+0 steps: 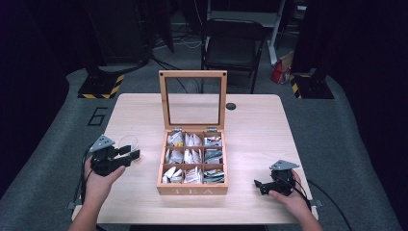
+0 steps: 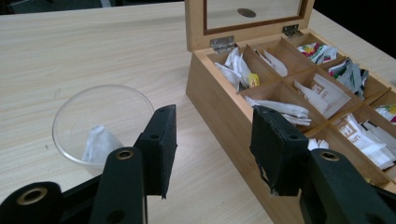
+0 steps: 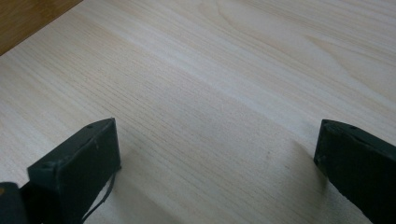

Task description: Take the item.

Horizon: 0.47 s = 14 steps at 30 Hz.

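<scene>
With one tea bag (image 2: 99,142) already in the glass bowl (image 2: 100,122) left of the tea box (image 1: 192,161), my left gripper (image 2: 212,140) and right gripper (image 3: 217,154) sit spread, empty; next I'd probably fetch another.

The tea box (image 2: 261,93) runs off the right edge of the left gripper view, cutting its near-right compartments. From above, the print on the tea bags (image 1: 193,159) is too small to read. The glass bowl (image 1: 129,143) sits partly behind the left gripper (image 1: 132,155).

Black folding chair (image 1: 233,45) behind table (image 1: 144,110)
</scene>
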Motion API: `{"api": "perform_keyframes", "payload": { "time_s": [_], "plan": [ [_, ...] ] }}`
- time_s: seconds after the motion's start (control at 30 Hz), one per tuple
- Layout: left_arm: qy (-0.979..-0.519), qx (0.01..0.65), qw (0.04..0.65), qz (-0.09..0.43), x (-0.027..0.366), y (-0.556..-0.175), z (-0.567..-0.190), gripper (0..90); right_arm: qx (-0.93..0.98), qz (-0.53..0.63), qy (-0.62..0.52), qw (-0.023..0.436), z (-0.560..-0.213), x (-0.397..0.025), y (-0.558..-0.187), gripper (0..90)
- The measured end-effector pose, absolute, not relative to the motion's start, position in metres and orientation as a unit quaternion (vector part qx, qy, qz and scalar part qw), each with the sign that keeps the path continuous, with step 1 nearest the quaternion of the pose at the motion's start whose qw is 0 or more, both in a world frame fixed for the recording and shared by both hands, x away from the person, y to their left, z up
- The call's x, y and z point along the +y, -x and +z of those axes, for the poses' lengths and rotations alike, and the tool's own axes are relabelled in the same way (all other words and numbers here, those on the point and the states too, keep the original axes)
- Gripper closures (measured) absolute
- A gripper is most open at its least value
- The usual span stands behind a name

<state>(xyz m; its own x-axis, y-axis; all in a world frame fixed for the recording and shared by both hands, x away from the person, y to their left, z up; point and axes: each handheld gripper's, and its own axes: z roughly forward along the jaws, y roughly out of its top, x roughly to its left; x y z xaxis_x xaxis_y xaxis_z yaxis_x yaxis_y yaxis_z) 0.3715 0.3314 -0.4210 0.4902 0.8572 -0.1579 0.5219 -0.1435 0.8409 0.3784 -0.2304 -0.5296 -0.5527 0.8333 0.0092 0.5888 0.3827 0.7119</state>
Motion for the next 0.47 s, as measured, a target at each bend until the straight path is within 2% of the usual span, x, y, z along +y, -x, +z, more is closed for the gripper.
{"api": "perform_keyframes", "payload": {
  "time_s": [0.47],
  "plan": [
    [-0.733,0.473,0.455,0.177,0.333,-0.362,-0.441,49.7,0.811,0.341,-0.439,0.181,-0.53,-0.23,-0.379,0.0]
  ]
}}
